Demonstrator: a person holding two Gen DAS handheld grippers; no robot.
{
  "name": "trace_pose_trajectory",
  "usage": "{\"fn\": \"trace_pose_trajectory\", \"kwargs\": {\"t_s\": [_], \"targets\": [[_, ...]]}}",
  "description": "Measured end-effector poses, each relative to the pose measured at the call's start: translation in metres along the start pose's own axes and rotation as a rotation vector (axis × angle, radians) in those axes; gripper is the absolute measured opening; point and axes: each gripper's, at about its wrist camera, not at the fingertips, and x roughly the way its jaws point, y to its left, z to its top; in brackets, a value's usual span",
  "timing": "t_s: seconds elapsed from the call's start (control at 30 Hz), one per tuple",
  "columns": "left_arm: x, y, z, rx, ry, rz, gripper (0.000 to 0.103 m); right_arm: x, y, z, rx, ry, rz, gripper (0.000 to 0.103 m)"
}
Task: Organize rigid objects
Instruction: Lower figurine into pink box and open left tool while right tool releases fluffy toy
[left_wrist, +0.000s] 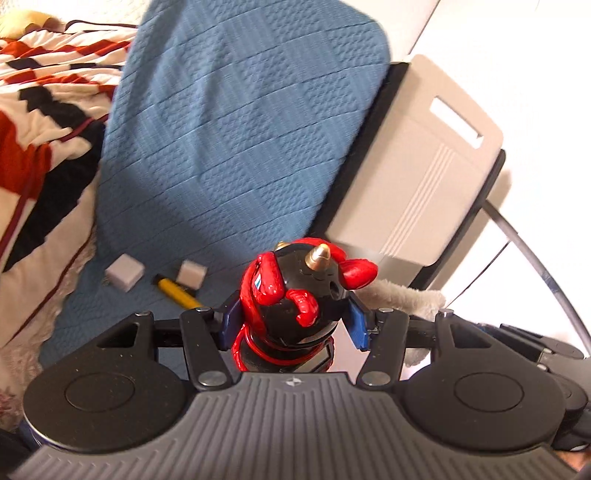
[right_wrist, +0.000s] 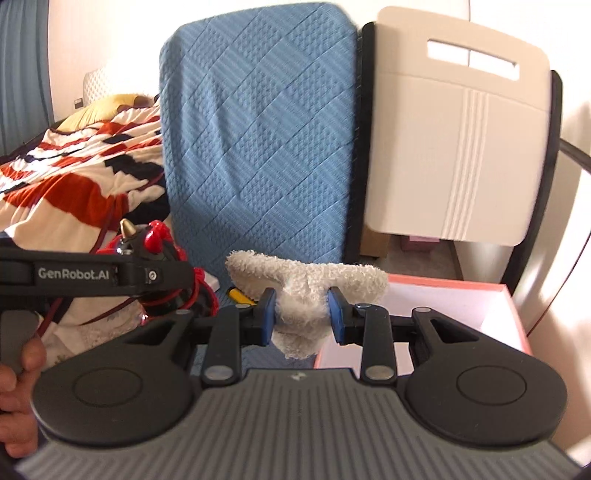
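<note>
My left gripper (left_wrist: 295, 317) is shut on a red and black toy figure (left_wrist: 295, 291) with gold horns, held above the blue quilted mat (left_wrist: 229, 129). In the right wrist view the same figure (right_wrist: 155, 240) and the left gripper show at the left, with a hand below them. My right gripper (right_wrist: 301, 314) is shut on a fluffy white plush piece (right_wrist: 303, 288), lifted over the mat (right_wrist: 258, 129) beside a pink-rimmed white box (right_wrist: 443, 302). Two pale cubes (left_wrist: 123, 275) (left_wrist: 191, 274) and a yellow pen-like object (left_wrist: 177, 293) lie on the mat.
A patterned red, white and black blanket (left_wrist: 40, 122) lies at the left. A beige board with a handle slot (left_wrist: 417, 170) stands to the right of the mat, edged in black. A curved dark tube (left_wrist: 532, 254) runs down the right side.
</note>
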Motion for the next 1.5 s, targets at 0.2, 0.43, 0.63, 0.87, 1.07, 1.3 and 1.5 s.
{"fn": "trace_pose_trajectory", "kwargs": {"t_s": [0.2, 0.43, 0.63, 0.87, 1.07, 1.3, 1.5], "targets": [[0.015, -0.043, 0.006, 0.032, 0.002, -0.038, 0.062, -0.014, -0.041, 0.004, 0.025, -0.015, -0.032, 0.033], [0.046, -0.080, -0.012, 0.075, 0.053, -0.058, 0.062, -0.010, -0.085, -0.017, 0.056, 0.034, -0.076, 0.033], [0.085, -0.098, -0.035, 0.105, 0.120, -0.048, 0.062, 0.005, -0.115, -0.047, 0.090, 0.102, -0.091, 0.033], [0.125, -0.109, -0.061, 0.129, 0.205, -0.037, 0.062, 0.028, -0.142, -0.081, 0.124, 0.183, -0.104, 0.033], [0.150, -0.111, -0.080, 0.147, 0.266, -0.030, 0.062, 0.046, -0.156, -0.109, 0.146, 0.258, -0.116, 0.033], [0.166, -0.111, -0.091, 0.157, 0.314, -0.025, 0.062, 0.063, -0.163, -0.133, 0.180, 0.331, -0.117, 0.034], [0.167, -0.109, -0.094, 0.163, 0.325, -0.032, 0.064, 0.064, -0.165, -0.131, 0.190, 0.338, -0.117, 0.036]]}}
